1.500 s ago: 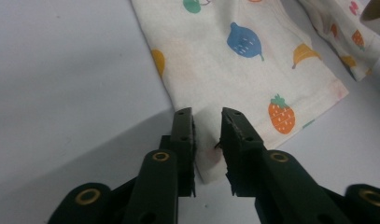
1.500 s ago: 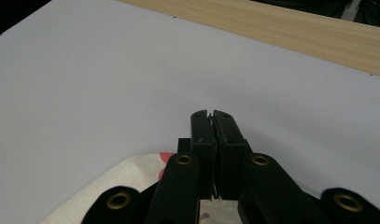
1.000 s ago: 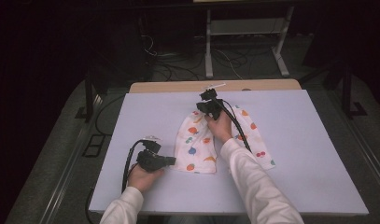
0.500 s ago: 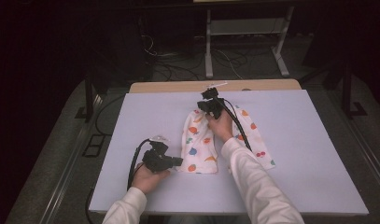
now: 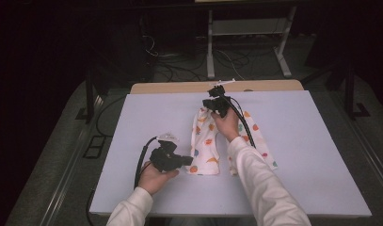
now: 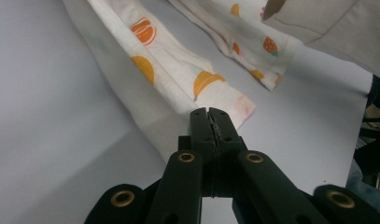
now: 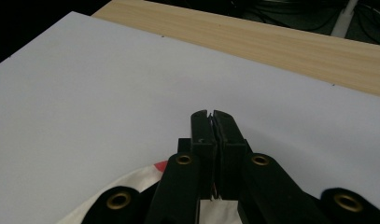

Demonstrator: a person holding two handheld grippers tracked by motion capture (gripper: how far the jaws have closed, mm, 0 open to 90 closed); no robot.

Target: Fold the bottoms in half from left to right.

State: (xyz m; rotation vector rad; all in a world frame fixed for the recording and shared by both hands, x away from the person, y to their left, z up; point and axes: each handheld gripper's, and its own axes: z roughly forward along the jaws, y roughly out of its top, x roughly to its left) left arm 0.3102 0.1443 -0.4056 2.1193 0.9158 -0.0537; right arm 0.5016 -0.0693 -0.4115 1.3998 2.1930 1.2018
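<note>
White mat [image 5: 132, 141] bare around the fruit-print cloth [image 5: 204, 146]; both grippers' fingers closed, pinching cloth edges (sleeve [image 5: 255, 174] overlaps it).

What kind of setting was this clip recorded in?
Probably a lab or recording workspace, not a home: a white-covered table holding just a fruit-print cloth, loose cables on the dark floor behind, and a bare metal stand.

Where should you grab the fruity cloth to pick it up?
Probably the near corner of the fruity cloth, coming in low from the left. That end lies flat and free at the edge, so thin jaws can slide under and pinch it. The far end sits under the other hand.
</note>
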